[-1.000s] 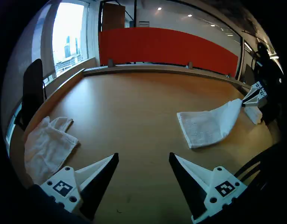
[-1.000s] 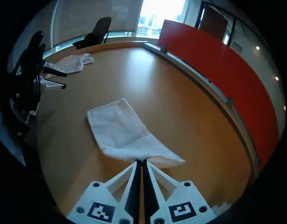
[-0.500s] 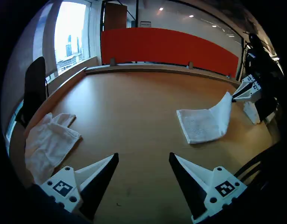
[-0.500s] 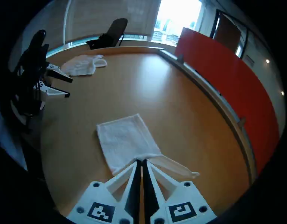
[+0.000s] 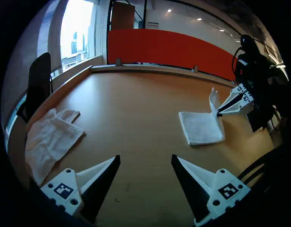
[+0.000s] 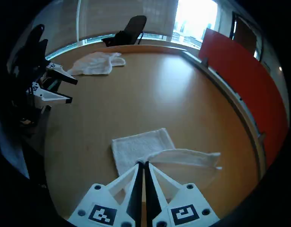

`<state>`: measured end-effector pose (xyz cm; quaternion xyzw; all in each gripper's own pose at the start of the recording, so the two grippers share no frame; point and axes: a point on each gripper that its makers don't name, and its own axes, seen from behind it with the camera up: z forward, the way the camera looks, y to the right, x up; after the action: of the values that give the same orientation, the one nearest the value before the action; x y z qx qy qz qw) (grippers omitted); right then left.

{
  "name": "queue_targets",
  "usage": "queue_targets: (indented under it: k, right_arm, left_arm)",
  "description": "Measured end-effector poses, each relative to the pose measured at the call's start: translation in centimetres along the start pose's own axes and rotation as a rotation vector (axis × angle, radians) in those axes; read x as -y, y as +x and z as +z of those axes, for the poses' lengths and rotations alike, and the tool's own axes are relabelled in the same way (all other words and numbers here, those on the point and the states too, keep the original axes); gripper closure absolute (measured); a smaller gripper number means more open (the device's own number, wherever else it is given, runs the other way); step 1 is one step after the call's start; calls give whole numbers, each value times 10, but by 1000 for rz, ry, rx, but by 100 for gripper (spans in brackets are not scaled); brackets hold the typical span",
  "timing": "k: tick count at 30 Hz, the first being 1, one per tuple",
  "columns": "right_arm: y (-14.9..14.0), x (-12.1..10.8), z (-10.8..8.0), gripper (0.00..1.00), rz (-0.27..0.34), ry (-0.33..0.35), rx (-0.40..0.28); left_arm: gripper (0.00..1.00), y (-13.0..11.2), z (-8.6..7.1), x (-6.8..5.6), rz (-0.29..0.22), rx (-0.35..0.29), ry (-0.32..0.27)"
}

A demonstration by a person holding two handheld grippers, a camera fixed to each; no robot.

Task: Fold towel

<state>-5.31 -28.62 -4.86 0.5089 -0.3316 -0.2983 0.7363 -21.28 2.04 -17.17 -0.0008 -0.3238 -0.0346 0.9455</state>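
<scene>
— How did the towel [image 6: 139, 149] look?

— It was white, with a nubbly terry weave. Part of it lay flat on the wooden desk [image 6: 153, 90] as a neat rectangle. The rest rose off the desk in a smooth flap, curving up from the flat part to the right gripper [image 6: 143, 164].

— And that gripper's fingers?

— They were pressed together, with the towel's edge pinched between their tips. In the left gripper view the flap stood nearly upright at the rectangle's right side, and its corner poked above the fingertips.

— Where on the desk was it?

— It was to the right in the left gripper view, well apart from the red partition [image 5: 171, 47] along the far edge.

— The left gripper [image 5: 145, 156]?

— Its fingers were spread wide with nothing between them, over bare desk and well apart from the towel.

— Anything else there?

— A second white cloth [image 5: 50, 136] lay rumpled near the window-side edge, beside a dark chair [image 5: 37, 83].
</scene>
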Motion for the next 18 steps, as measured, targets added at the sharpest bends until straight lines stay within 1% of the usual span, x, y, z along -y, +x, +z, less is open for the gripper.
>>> queue_targets:
  k: [5, 9, 12, 18]
  right_arm:
    - [0, 13, 25, 97, 6, 39, 13]
    - [-3, 19, 41, 97, 10, 64, 30]
    - [-4, 20, 45, 97, 7, 74, 36]
    - [-3, 19, 46, 94, 6, 81, 35]
  left_arm:
    - [0, -5, -4, 1, -9, 3, 7]
    - [0, -9, -7, 1, -23, 9, 10]
    - [0, -10, -8, 2, -31, 10, 12]
    - [0, -10, -8, 1, -27, 14, 15]
